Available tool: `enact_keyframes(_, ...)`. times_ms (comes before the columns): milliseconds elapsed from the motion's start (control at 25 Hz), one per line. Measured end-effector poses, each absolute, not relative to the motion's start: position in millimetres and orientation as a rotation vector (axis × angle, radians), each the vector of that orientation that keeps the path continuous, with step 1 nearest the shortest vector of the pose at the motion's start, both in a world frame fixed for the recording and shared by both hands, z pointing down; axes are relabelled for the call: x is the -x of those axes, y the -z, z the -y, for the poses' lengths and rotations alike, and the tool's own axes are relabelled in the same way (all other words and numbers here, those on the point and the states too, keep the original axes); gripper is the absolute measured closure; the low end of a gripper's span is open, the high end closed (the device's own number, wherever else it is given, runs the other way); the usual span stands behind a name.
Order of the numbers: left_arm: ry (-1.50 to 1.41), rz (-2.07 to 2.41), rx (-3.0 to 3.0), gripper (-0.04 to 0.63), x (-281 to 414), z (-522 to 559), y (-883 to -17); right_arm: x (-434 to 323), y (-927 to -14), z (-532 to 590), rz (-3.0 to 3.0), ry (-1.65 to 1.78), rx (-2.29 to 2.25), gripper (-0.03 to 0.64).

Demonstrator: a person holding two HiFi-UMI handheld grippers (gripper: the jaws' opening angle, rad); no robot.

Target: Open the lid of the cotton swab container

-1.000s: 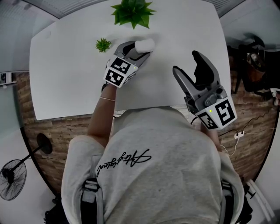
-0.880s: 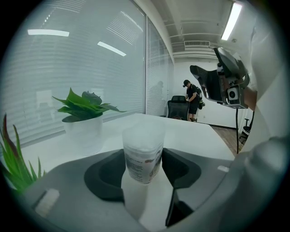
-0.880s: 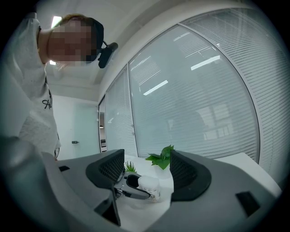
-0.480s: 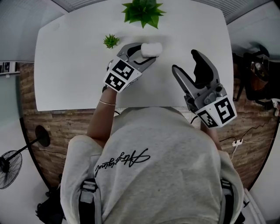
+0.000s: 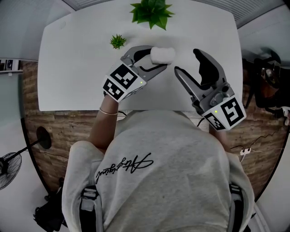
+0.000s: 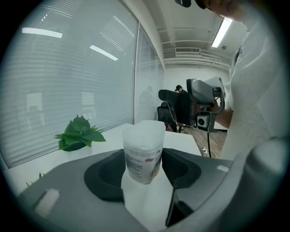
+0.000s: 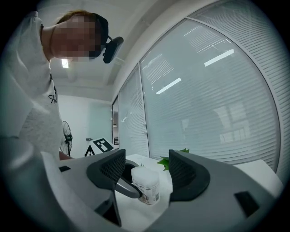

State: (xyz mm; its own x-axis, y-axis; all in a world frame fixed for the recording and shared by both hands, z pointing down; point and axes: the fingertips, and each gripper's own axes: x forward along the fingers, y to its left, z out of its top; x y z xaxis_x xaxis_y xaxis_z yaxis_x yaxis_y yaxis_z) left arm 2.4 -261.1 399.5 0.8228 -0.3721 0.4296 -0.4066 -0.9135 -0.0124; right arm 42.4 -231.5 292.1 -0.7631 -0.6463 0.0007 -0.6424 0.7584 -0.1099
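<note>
The cotton swab container (image 5: 163,55) is a small translucent white tub with a printed label and its lid on. My left gripper (image 5: 153,60) is shut on it from both sides over the white table (image 5: 77,68). In the left gripper view the tub (image 6: 144,149) stands upright between the dark pads (image 6: 106,174). My right gripper (image 5: 186,61) hovers just right of the tub, its jaws wide apart and closing slightly, with nothing between them. In the right gripper view the tub (image 7: 146,185) sits ahead of the jaws, with a left finger (image 7: 123,188) curved round it.
A large leafy plant (image 5: 152,11) stands at the table's far edge and a small green plant (image 5: 118,41) sits left of the left gripper. Dark chairs (image 5: 267,77) crowd the floor at the right. A fan (image 5: 7,170) stands at the lower left.
My left gripper has carried the container to the right, nearer the right gripper. The right gripper has edged up and left toward it, its jaws slightly narrower.
</note>
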Motion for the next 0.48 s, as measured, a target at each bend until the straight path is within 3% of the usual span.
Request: enact_keyframes(480, -0.559, 0.559, -2.977, 0.348, -5, 246, -355, -18, -286, 232, -3.066, 0.001, 0.859, 0.337)
